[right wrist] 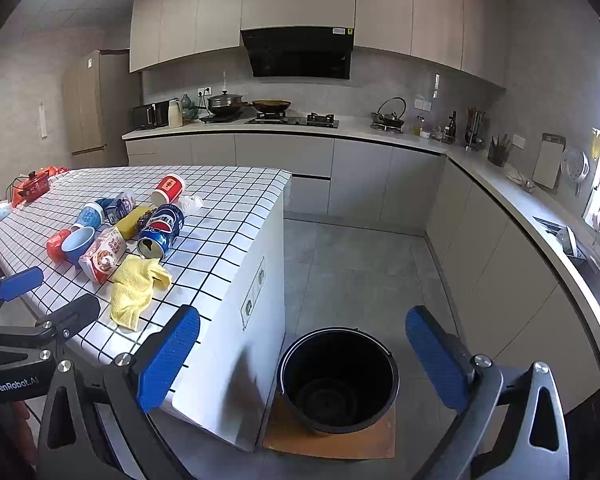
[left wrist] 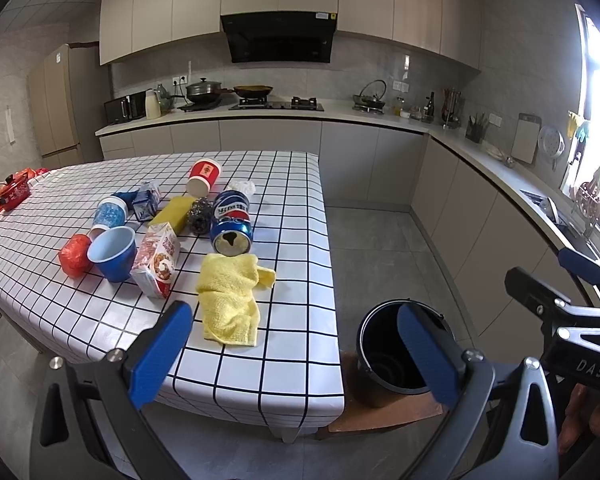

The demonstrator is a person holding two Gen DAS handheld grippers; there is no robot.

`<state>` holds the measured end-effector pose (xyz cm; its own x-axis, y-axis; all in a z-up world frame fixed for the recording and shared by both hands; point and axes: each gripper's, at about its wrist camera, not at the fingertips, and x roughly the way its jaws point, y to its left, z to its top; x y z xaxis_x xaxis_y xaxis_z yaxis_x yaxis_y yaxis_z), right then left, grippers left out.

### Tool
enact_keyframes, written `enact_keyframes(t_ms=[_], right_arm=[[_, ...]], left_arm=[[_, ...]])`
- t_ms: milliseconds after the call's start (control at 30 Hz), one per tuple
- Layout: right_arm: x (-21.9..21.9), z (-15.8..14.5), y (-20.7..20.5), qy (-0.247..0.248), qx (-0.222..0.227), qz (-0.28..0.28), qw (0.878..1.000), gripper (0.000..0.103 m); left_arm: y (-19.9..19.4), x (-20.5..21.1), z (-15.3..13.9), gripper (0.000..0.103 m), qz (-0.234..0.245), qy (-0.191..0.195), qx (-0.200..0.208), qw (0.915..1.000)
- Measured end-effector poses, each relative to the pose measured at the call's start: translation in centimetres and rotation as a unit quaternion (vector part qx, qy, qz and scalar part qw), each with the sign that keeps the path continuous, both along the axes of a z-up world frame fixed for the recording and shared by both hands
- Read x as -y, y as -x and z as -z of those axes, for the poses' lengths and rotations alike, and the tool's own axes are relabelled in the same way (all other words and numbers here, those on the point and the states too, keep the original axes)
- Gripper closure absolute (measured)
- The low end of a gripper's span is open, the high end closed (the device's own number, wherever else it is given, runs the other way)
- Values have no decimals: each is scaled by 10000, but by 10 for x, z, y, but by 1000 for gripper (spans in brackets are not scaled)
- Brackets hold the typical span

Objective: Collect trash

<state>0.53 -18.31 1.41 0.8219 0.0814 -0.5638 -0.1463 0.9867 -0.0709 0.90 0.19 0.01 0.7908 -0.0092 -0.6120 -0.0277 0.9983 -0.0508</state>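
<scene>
Trash lies in a cluster on the checked table [left wrist: 288, 344]: a tipped Pepsi can [left wrist: 232, 220], a blue cup [left wrist: 114, 252], a red crumpled wrapper [left wrist: 75, 255], a snack carton [left wrist: 158, 258], a red paper cup [left wrist: 204, 178] and white crumpled paper [left wrist: 244, 187]. A yellow cloth [left wrist: 230, 300] lies nearest me. The black bucket [right wrist: 340, 334] stands empty on a brown board beside the table's corner. My left gripper [left wrist: 296, 356] hangs open over the table's near edge. My right gripper [right wrist: 302, 364] is open above the bucket, holding nothing.
A yellow sponge [left wrist: 172, 210], a steel scourer [left wrist: 200, 214], a small milk carton [left wrist: 146, 200] and a blue-white cup [left wrist: 109, 214] also lie in the cluster. Red items [left wrist: 12, 192] sit at the table's far left. Kitchen counters [right wrist: 500, 184] run along the back and right; grey floor lies between.
</scene>
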Motion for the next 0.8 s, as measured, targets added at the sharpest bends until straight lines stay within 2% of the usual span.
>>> enact_keyframes(t_ms=[800], right_arm=[[1, -3, -5, -17, 14, -15, 10000, 0]], left_arm=[[-1, 3, -1, 0, -10, -10, -17, 10000]])
